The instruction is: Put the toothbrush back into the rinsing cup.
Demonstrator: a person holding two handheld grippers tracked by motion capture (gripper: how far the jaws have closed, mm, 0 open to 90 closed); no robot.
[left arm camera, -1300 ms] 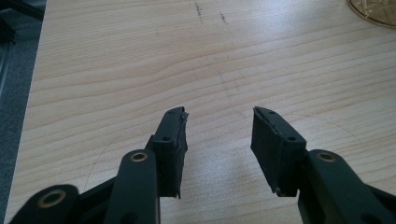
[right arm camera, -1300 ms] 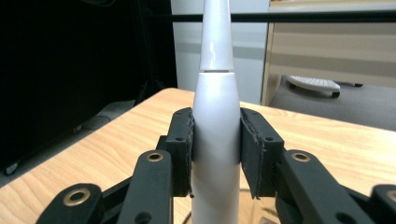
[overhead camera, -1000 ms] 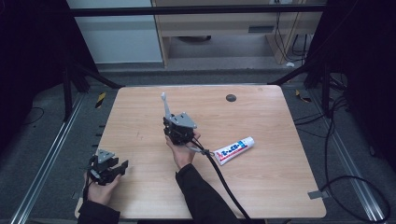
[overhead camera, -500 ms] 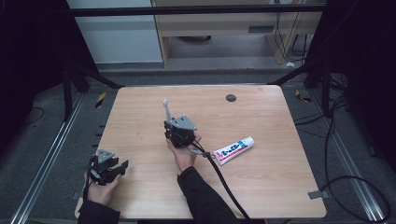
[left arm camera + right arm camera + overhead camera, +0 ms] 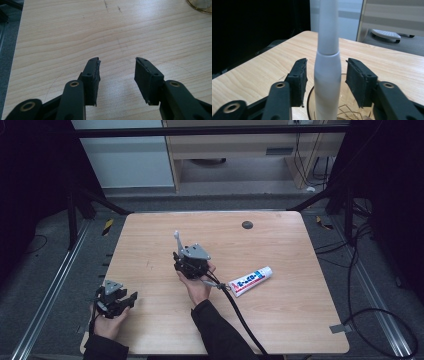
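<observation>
A white toothbrush point(image 5: 327, 65) stands upright in a clear glass cup point(image 5: 348, 110). My right gripper point(image 5: 327, 61) is level with its handle. The jaws have just been opening and now stand open on either side of the handle, with a gap at each pad. From above, the right gripper point(image 5: 187, 252) sits mid-table in a hand, and the toothbrush head point(image 5: 177, 236) sticks out beyond it. My left gripper point(image 5: 125, 299) rests at the table's front left corner. Seen close up, the left gripper point(image 5: 117, 60) is open over bare wood with nothing between its jaws.
A toothpaste tube point(image 5: 250, 281) lies on the wooden table point(image 5: 300, 320) just right of the right hand. A small black disc point(image 5: 247, 224) sits near the far edge. The right gripper's cable point(image 5: 240, 315) trails toward the front edge. The glass rim point(image 5: 200, 5) appears far off.
The toothbrush head has come down closer to the right gripper. Both hands have kept their places.
</observation>
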